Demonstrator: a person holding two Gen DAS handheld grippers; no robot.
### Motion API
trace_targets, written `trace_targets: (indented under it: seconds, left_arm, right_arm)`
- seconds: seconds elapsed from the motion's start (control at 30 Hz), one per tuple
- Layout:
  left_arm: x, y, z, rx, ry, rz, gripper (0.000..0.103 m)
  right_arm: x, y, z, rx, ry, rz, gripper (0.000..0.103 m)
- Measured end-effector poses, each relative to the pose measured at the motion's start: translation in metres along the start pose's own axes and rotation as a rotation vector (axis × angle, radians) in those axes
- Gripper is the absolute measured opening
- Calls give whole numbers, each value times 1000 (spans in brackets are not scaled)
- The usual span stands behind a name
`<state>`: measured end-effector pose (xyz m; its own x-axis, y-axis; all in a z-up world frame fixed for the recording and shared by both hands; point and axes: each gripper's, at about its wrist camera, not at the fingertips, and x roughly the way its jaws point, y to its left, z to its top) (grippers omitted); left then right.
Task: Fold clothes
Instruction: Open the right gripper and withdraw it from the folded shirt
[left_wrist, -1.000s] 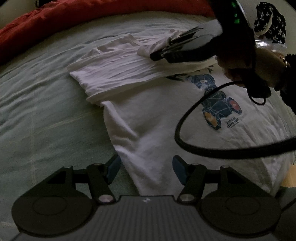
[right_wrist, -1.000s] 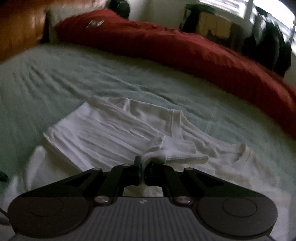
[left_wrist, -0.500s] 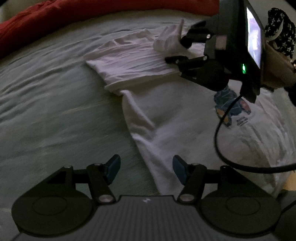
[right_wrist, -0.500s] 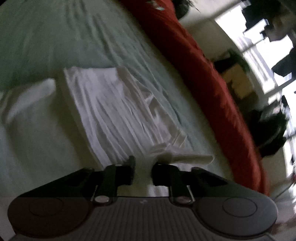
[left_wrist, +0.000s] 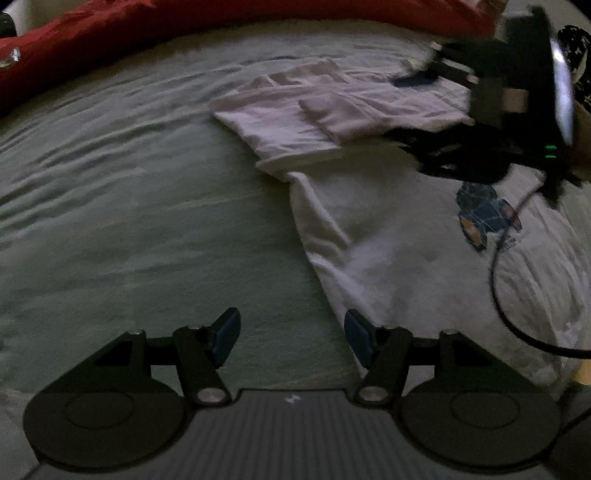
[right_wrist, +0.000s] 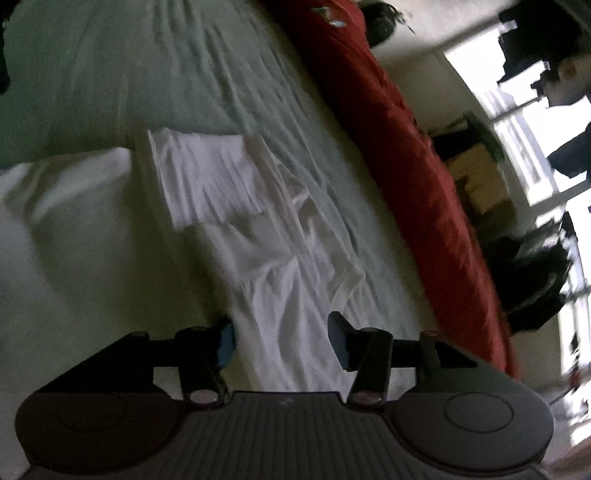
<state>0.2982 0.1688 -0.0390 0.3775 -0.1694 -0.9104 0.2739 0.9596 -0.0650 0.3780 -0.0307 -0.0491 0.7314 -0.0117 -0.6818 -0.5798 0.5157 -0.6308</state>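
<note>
The T-shirt (left_wrist: 388, 236) lies on the bed sheet (left_wrist: 129, 206), its sleeve (left_wrist: 325, 114) folded over it, the duvet (left_wrist: 147, 26) behind.

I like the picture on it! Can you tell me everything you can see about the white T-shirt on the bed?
The white T-shirt looks like soft, wrinkly cotton. It lies flat on the pale green sheet, with a blue printed figure on its front. One sleeve is folded in over the body. The right gripper hovers just above it, jaws opening, pinching nothing. The left gripper is open by its edge.
</note>
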Motion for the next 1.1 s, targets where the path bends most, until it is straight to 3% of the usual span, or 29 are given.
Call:
trace_targets:
  seconds: [0.13, 0.3, 0.43, 0.53, 0.6, 0.7, 0.83, 0.97, 1.1]
  left_arm:
    - [-7, 2, 14, -28, -43, 26, 62]
    - [-1, -27, 56, 24, -125, 12, 61]
    - [16, -69, 98, 74, -205, -48, 61]
    - [33, -102, 122, 45, -198, -140, 61]
    - [43, -113, 127, -60, -180, -226, 61]
    - [55, -113, 122, -308, -161, -338, 61]
    - [61, -92, 108, -561, -205, -320, 59]
    - [57, -60, 115, -645, -252, -275, 59]
    - [65, -27, 109, -853, -243, -357, 59]
  right_arm:
    - [-20, -10, -29, 77, 9, 4, 56]
    - [-46, -23, -83, 175, 42, -75, 57]
    - [-63, -47, -138, 356, 92, -143, 59]
    - [-69, -69, -183, 545, 167, -139, 62]
    - [-71, -81, -210, 652, 211, -124, 62]
    - [-72, -90, -238, 746, 216, -108, 62]
    - [-76, -92, -258, 767, 204, -93, 62]
    - [-78, -98, -267, 765, 158, -79, 62]
    - [-78, -103, -272, 764, 133, -70, 62]
